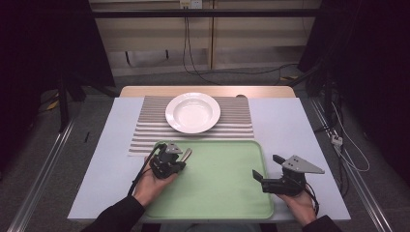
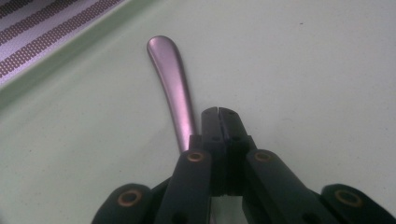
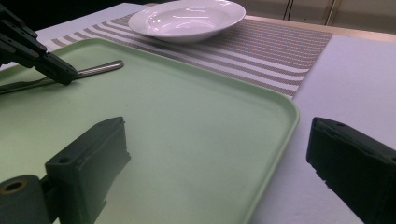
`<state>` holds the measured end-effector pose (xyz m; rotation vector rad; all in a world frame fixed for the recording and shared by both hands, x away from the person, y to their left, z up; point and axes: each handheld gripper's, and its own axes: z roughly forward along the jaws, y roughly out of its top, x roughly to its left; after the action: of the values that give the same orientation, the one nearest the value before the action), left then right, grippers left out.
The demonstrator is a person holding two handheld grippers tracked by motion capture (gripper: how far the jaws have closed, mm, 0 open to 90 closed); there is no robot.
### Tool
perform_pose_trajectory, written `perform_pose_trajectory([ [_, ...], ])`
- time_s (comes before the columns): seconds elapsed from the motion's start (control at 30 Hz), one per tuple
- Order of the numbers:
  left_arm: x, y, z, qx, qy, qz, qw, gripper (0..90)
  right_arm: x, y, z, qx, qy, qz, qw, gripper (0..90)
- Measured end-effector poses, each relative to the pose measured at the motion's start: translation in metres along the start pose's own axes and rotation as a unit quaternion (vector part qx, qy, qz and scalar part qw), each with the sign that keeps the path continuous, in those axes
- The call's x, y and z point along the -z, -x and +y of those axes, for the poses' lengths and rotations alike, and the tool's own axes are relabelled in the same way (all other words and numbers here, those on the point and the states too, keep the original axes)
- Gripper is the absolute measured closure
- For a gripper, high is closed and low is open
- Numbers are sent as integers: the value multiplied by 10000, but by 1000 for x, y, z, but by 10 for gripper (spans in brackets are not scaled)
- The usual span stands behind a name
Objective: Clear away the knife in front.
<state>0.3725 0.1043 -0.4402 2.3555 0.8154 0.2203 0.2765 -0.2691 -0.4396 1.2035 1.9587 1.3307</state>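
A: Left tongs [image 1: 180, 159] down at the top-left corner of the green tray [image 1: 227, 193], jaws pressed together, nothing between them.

B: Metal utensil handle [image 2: 170, 84] flat on the tray, just beside those closed jaws, rounded end pointing toward the striped mat [image 1: 145, 130]. Rest of the utensil hidden under the tool, so cannot tell which kind.

A: Right tongs [image 1: 265, 175] at the tray's right edge, jaws wide apart, gripping nothing.

B: White bowl-like plate [image 1: 193, 112] empty on the mat, beyond the tray, on the pale bench [image 1: 300, 145].
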Motion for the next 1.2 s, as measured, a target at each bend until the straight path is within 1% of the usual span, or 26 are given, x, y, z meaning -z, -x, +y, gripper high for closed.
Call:
perform_pose_trajectory([
  [0.2,1,0,1,6,-109,93,9999,900,0,0,0,3,16,6,10000,52],
  [0.23,2,-1,1,21,-117,62,9999,900,0,0,0,1,9,1,10000,52],
  [0.3,3,-3,1,43,-147,77,9999,900,0,0,0,0,2,0,10000,52],
  [0.33,3,-3,0,54,-159,124,9998,900,0,0,0,2,3,1,10000,52],
  [0.37,3,-5,0,106,-146,22,9998,900,0,0,0,1,3,1,10000,52],
  [0.57,4,-8,1,125,-251,31,9996,900,0,0,0,9,-2,5,10000,52],
  [0.63,5,-8,1,134,-250,52,9996,900,0,0,0,4,-7,7,10000,52],
  [0.77,5,-9,0,95,-261,9,9996,900,0,0,0,11,-7,14,10000,52],
  [0.87,6,-10,0,104,-278,-8,9996,900,0,0,0,15,-12,17,10000,52],
  [1.03,8,-12,-1,99,-328,25,9994,900,0,0,0,18,-4,15,10000,52],
  [1.2,9,-14,-1,162,-369,87,9991,900,0,0,0,15,-1,14,10000,52],
])
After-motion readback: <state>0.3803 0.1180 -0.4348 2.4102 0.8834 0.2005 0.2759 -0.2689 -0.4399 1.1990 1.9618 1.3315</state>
